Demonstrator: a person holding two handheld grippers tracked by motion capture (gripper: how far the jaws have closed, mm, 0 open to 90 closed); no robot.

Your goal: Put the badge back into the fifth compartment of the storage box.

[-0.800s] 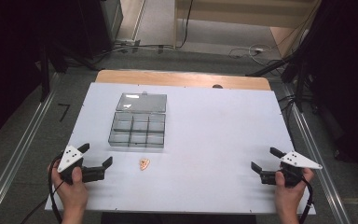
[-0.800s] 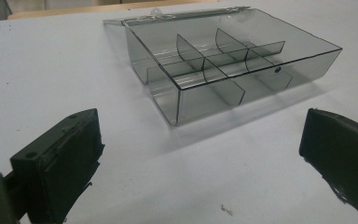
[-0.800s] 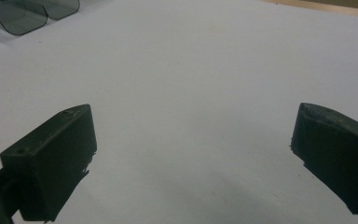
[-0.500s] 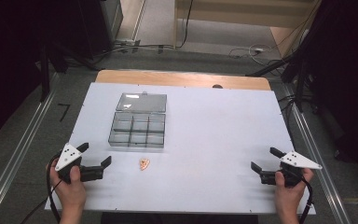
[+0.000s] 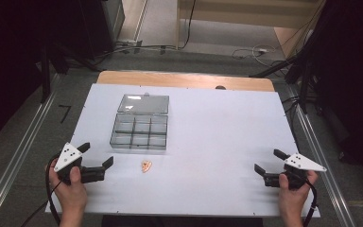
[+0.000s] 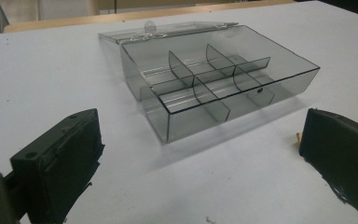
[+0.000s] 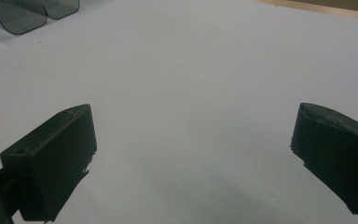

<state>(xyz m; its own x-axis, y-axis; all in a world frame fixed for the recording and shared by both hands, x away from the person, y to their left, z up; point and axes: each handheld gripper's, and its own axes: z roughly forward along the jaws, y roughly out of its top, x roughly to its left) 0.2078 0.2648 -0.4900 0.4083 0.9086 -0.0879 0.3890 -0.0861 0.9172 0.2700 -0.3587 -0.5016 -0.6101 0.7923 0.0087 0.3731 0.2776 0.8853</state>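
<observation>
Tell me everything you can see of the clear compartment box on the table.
The compartment box looks like smoky transparent plastic, rectangular, split by thin dividers into a grid of six cells, all apparently empty. Its hinged lid is open and lies flat behind it on the white table. It sits upright, left of centre. Nothing touches it; a small orange piece lies just in front, apart.

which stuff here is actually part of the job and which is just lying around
In the job:
- clear compartment box, lid open
- small orange piece on the table in front of it
- left gripper, open, nearest both
- right gripper, open over bare table

Lying about:
- cables on the floor
- wooden board at the table's far edge
</observation>
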